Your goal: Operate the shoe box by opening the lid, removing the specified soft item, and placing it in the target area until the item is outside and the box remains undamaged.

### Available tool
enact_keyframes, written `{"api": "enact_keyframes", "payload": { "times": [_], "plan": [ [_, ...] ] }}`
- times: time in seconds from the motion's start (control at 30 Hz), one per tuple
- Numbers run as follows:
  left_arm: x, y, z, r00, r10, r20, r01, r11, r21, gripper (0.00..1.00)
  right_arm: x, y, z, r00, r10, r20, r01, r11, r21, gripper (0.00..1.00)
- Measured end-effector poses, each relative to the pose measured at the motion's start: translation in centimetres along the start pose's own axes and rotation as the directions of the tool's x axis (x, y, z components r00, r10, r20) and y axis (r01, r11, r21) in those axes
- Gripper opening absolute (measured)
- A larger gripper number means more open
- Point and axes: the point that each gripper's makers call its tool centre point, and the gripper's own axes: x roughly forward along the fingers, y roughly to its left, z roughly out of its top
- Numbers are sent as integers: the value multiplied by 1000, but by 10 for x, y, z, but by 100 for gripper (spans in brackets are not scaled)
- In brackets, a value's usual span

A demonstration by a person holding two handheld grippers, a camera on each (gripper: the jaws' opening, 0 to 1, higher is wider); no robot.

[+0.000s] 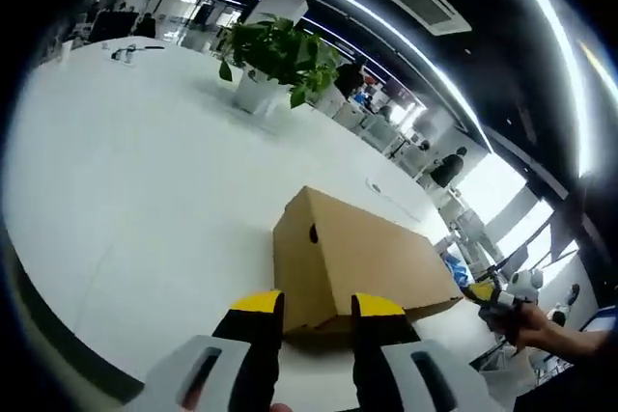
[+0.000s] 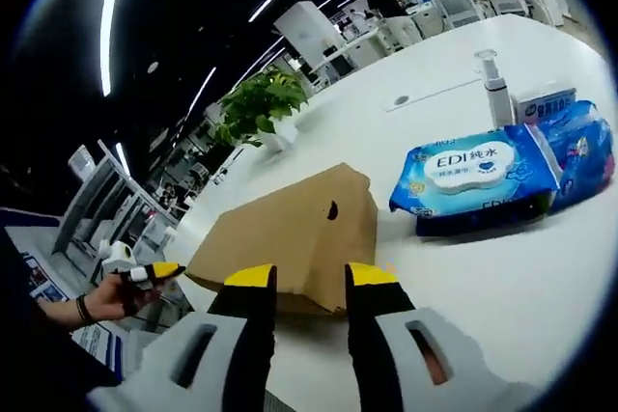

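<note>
Left gripper view: white counter [image 1: 116,200], shoe box [image 1: 357,267] lying lid-closed near its edge, wet-wipes pack [image 2: 478,176] just beside it. To do the opening well: take the lid lip from both ends, lift evenly, don't crush the cardboard. Left tool [image 1: 317,311] and right tool [image 2: 311,282] both spread apart, holding nothing, short of the box.
</note>
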Motion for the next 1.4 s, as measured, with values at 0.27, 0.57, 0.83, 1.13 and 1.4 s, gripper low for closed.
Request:
{"api": "enact_keyframes", "payload": {
  "times": [0.27, 0.57, 0.83, 1.13, 1.4],
  "plan": [
    [19, -3, -19, 994, 1, -107, 3, 999, 38, 24, 15, -7, -18, 999, -43, -27, 44, 997, 59, 22],
    [36, -1, -5, 992, -21, -126, 26, 999, 43, 24, 23, -11, -11, 998, -59, -26, 60, 996, 64, 22],
    [70, 2, 24, 993, -15, -117, 22, 998, 58, 23, 45, -25, 17, 995, -100, -12, 101, 992, 71, 22],
    [108, 1, 55, 992, -10, -125, 20, 997, 78, 23, 59, -41, 41, 991, -137, -4, 137, 987, 84, 22],
    [129, -6, 64, 991, -12, -136, 26, 994, 102, 23, 60, -53, 53, 986, -164, 5, 163, 984, 79, 21]
  ]
}}
